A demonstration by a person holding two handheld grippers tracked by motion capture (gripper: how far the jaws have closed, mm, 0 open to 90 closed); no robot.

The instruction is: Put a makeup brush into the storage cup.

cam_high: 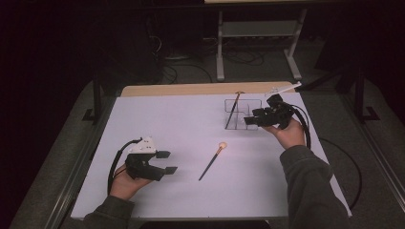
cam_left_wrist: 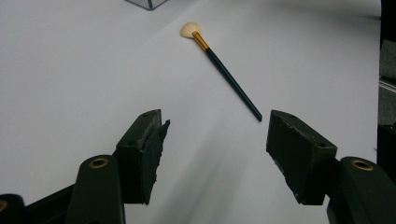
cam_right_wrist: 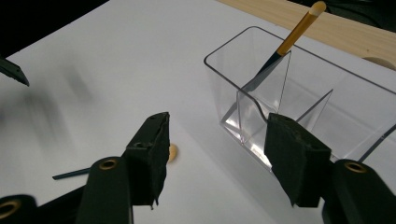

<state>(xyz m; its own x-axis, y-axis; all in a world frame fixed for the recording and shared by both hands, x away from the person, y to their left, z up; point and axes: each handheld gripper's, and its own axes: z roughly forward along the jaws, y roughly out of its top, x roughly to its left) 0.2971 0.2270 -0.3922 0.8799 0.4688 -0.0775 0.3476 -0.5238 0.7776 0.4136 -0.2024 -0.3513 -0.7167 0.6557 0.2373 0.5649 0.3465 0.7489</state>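
Brush (cam_high: 211,162) on the white table (cam_high: 162,124) is what I have nearest: a dark slim handle, a gold band and a pale round tuft, lying flat and slanted near the middle, touched by nothing. From my left gripper (cam_left_wrist: 215,140) I see it whole, its handle tip just ahead of the gap between my jaws, which stand wide apart and hold nothing. In my right gripper view that brush (cam_right_wrist: 173,152) is mostly hidden behind my left-hand jaw; only the tuft and a short piece of handle peek out either side.

My right gripper (cam_right_wrist: 217,140) is also released, jaws spread, empty, hovering just beside the clear organizer (cam_high: 242,114) at the far right of the table. Its thin inner walls split it into compartments, though how many I cannot make out through the glare. A second brush (cam_right_wrist: 285,44) leans tilted in the far compartment, its foot blurred behind the plastic. The organizer's right end is cut off by the frame edge.
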